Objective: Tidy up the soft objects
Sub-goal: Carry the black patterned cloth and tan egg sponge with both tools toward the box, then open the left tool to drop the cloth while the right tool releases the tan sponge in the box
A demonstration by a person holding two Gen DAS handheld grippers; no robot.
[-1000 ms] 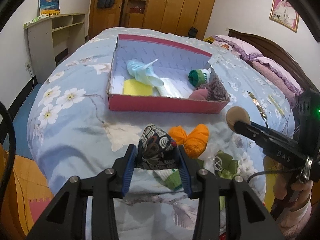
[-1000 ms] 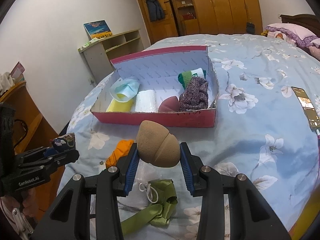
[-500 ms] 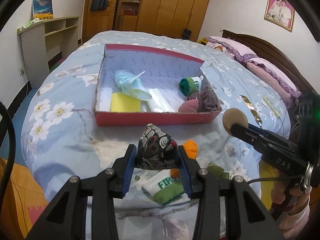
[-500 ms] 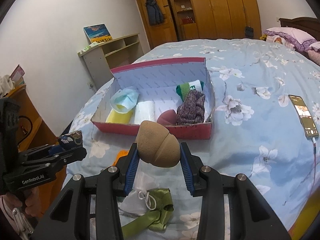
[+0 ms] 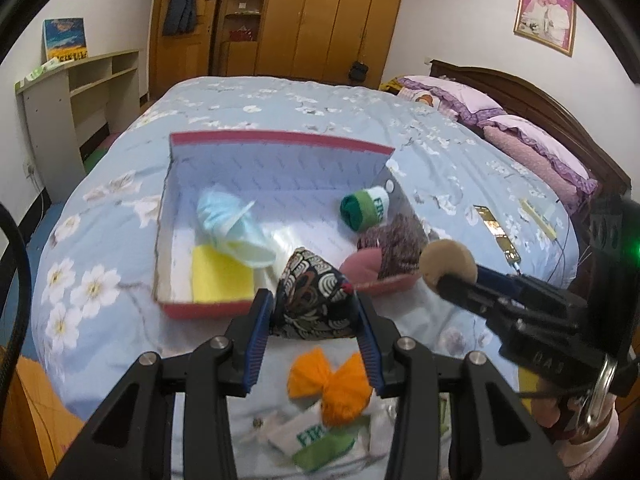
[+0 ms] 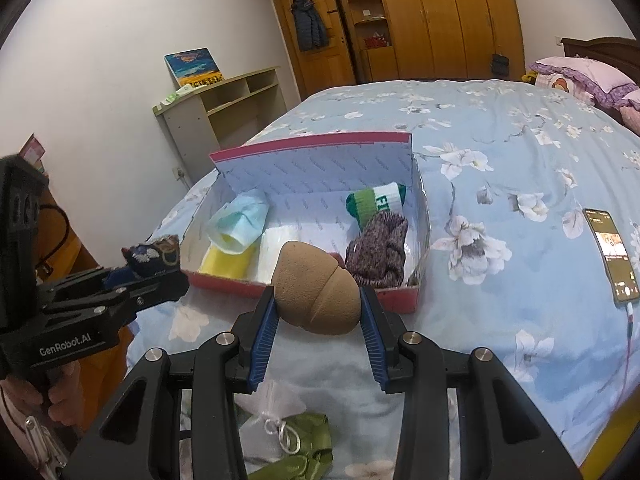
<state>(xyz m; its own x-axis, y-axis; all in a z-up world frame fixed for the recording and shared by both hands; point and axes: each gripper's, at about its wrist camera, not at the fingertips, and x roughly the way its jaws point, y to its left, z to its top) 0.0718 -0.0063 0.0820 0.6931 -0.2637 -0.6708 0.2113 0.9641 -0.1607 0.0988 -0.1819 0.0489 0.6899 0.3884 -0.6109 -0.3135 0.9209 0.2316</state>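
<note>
Both hands carrying loads closer to red box [image 5: 280, 136] on bed [image 5: 100, 248] than a second ago. Left gripper [image 5: 314, 312] jaws clamping patterned pouch [image 5: 312, 296]; right gripper [image 6: 318, 312] jaws clamping tan sponge [image 6: 316, 292]. Drop-off nearing.

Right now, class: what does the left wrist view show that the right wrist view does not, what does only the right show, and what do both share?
Only the left wrist view: an orange bow on the bed, a white-and-green sock near it, and a framed photo on the wall.

Only the right wrist view: a green ribbon on the bed.

Both: the red box, the mask inside it, the phone, the left hand-held gripper holding a patterned pouch, and the right hand-held gripper holding a tan sponge.
</note>
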